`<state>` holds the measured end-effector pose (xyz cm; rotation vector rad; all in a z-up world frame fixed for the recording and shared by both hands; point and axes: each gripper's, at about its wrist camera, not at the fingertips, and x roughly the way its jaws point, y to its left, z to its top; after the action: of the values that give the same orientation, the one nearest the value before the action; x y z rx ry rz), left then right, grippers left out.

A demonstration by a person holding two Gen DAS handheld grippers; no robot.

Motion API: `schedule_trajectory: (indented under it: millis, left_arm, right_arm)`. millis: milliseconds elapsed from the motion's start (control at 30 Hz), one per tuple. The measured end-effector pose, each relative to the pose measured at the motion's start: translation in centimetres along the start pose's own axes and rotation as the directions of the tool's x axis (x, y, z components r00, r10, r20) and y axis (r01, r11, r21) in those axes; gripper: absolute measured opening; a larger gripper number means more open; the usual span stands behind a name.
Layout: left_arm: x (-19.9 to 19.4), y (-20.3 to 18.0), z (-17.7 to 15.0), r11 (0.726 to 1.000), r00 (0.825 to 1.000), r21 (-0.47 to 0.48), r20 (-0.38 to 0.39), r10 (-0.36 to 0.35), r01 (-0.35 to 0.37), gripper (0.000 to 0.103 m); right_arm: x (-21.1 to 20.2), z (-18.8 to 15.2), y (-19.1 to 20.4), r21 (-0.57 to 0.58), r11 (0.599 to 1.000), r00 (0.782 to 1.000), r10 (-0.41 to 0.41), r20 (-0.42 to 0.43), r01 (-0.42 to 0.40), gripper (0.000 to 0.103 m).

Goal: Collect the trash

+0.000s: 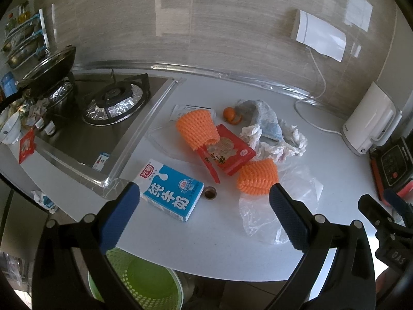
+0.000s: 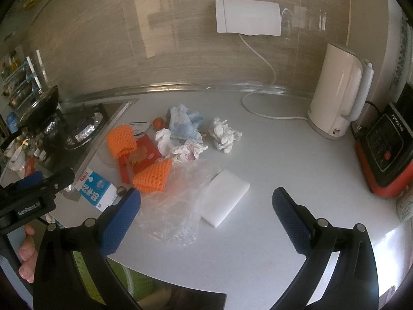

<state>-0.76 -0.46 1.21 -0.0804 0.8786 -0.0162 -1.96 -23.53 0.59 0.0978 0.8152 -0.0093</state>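
Both tongs hang over the near edge of the pale surface (image 1: 219,242), each spread wide and pinching nothing: the left tongs (image 1: 204,217) frame a blue-and-white milk carton (image 1: 171,193), and the right tongs (image 2: 206,217) frame a crumpled clear plastic bag (image 2: 173,206) and a white foam block (image 2: 224,199) that touches it. The trash lies in a loose heap at the middle of the surface. A red flat box (image 1: 227,152) is partly covered by an orange foam net sleeve (image 1: 197,129), with a second orange foam net (image 1: 258,178) just beside its near corner, resting against the bag. Behind them sit wads of white crumpled tissue (image 2: 224,134), a blue-grey cloth (image 2: 184,124) and a small orange fruit with peel (image 1: 229,115); what lies under the cloth is hidden. A small brown round thing (image 1: 209,193) stands next to the carton, too small to identify. Below the surface edge a green perforated bin (image 1: 136,281) shows, largely blocked by the left tongs' arms. To the left are a gas hob (image 1: 113,103) and a lidded wok (image 1: 49,69), cut off by the fisheye rim; to the right stand a white kettle (image 2: 340,98) and a red-and-black appliance (image 2: 384,152), its far side out of frame. In the right wrist view, fingers (image 2: 25,255) grip the left handle.
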Motion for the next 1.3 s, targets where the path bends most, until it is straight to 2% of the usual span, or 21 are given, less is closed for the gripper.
schedule_trajectory:
  millis: [767, 833, 933, 1000, 1133, 1200, 1300]
  left_arm:
    - [1.0, 0.2, -0.2, 1.0, 0.999, -0.019, -0.025, 0.024, -0.024, 0.096]
    - [1.4, 0.5, -0.1, 0.999, 0.999, -0.039, -0.036, 0.035, -0.037, 0.096]
    - [3.0, 1.7, 0.2, 0.987, 0.993, -0.137, -0.092, 0.071, -0.083, 0.096]
    - [4.9, 3.1, 0.4, 0.963, 0.986, -0.249, -0.155, 0.068, -0.105, 0.096]
    - [8.3, 5.4, -0.1, 0.879, 0.965, -0.447, -0.259, 0.05, -0.165, 0.097]
    - [9.7, 6.6, -0.5, 0.817, 0.952, -0.539, -0.303, 0.038, -0.204, 0.096]
    - [11.3, 7.6, -0.5, 0.734, 0.939, -0.625, -0.34, 0.051, -0.266, 0.096]
  right_arm:
    - [0.7, -0.2, -0.1, -0.002, 1.0, 1.0, 0.013, -0.016, -0.013, 0.101]
    - [1.2, -0.1, -0.2, -0.004, 1.0, 1.0, 0.018, -0.021, -0.018, 0.101]
    - [1.8, -0.1, -0.5, -0.004, 1.0, 0.999, 0.027, -0.022, -0.027, 0.101]
    - [2.2, 0.0, -0.9, -0.001, 0.999, 0.999, 0.038, -0.019, -0.038, 0.101]
    - [3.3, -0.2, -2.0, 0.012, 0.998, 0.998, 0.067, -0.01, -0.067, 0.101]
    - [3.9, -0.2, -2.7, 0.023, 0.996, 0.997, 0.082, -0.01, -0.082, 0.101]
    - [4.9, -0.4, -4.1, 0.064, 0.991, 0.993, 0.122, -0.012, -0.121, 0.101]
